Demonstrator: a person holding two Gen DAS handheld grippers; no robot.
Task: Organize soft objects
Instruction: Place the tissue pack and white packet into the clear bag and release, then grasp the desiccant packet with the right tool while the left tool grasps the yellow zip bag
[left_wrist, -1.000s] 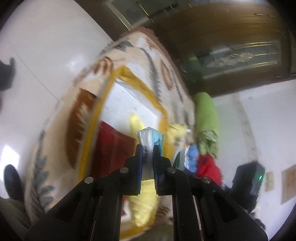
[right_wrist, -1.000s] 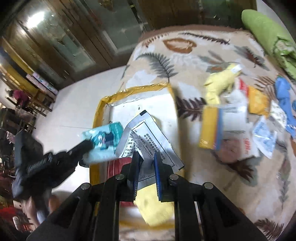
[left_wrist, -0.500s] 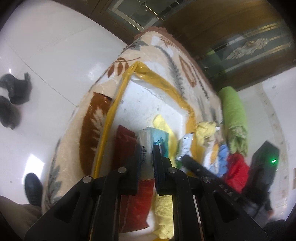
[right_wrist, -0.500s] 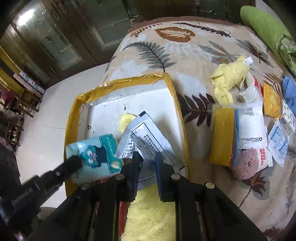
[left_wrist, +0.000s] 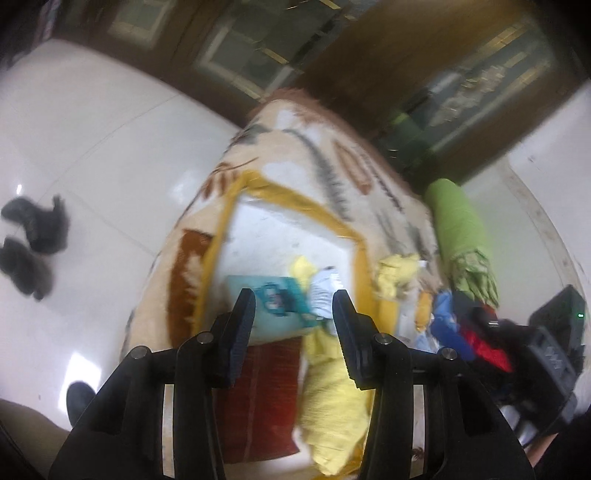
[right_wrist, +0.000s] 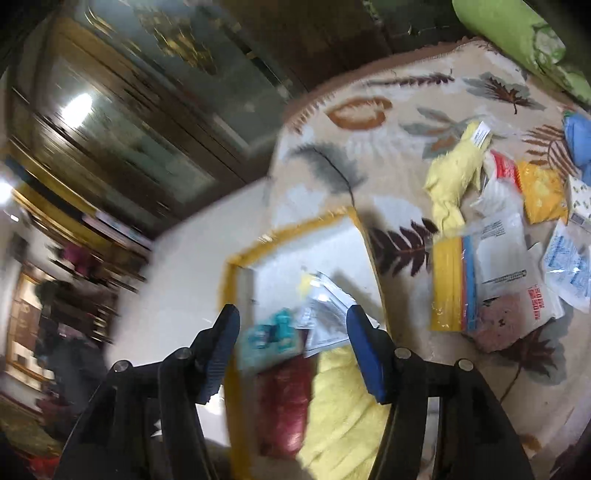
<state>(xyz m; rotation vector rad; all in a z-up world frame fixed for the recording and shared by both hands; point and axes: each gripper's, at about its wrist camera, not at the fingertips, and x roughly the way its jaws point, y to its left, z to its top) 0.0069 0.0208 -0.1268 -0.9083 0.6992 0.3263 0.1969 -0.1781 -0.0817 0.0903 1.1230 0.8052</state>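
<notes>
- Left gripper (left_wrist: 293, 314) and right gripper (right_wrist: 293, 328): fingers spread apart, nothing between them.
- Done, judging by position: white tray (right_wrist: 347, 254) with yellow rim holds the teal packet (right_wrist: 267, 338), silver sachet (right_wrist: 327, 315), red pouch (right_wrist: 282, 402) and yellow cloth (right_wrist: 343, 410), crowded at its 6 o'clock end.
- Left to do: loose pile on the leaf-print blanket (right_wrist: 369, 147) at 3 o'clock of the tray (yellow towel (right_wrist: 452, 177), zip bag (right_wrist: 484, 280), further packets).
- Unclear: motion blur smears both views; the tray's near edge is hidden behind the grippers; printed labels are unreadable.
</notes>
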